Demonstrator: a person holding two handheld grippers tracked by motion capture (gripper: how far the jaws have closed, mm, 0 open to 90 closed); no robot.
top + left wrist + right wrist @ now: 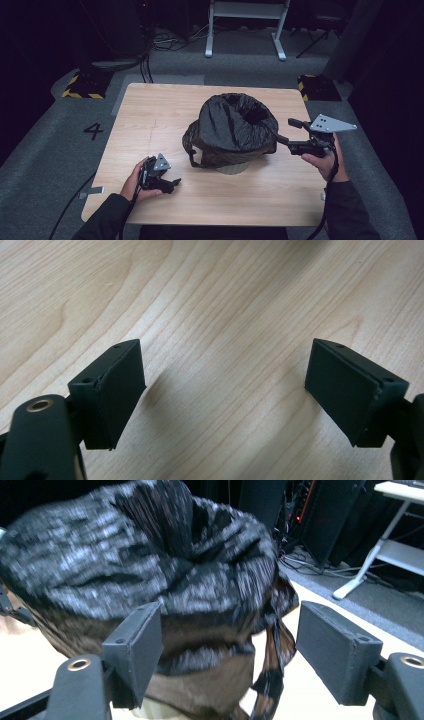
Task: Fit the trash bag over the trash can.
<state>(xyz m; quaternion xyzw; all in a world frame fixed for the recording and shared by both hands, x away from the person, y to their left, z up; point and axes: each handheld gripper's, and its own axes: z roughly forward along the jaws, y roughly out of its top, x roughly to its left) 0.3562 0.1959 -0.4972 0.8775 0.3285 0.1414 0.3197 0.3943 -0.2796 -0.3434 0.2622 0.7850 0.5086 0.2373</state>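
1. The wooden table (150, 115) carries a bin draped in a black bag (232, 127), standing mid-table.
2. Right gripper (286, 131), jaws spread and empty, faces the bag's rim; it should pinch loose film squarely.
3. Left gripper (174, 184) rests low, jaws apart, holding nothing.
4. The bin's body is mostly hidden.

The black bag (235, 127) is thin, crinkled plastic film with a glossy sheen, stretched over a bin whose pale, smooth base (234, 169) shows below the film's hem. Under the bag, the table (150, 125) is light wood with a smooth, matt, grained surface. The left gripper (225, 390) and right gripper (230, 650) have matt black plastic jaws with flat, dull pads and brass-coloured metal inserts.
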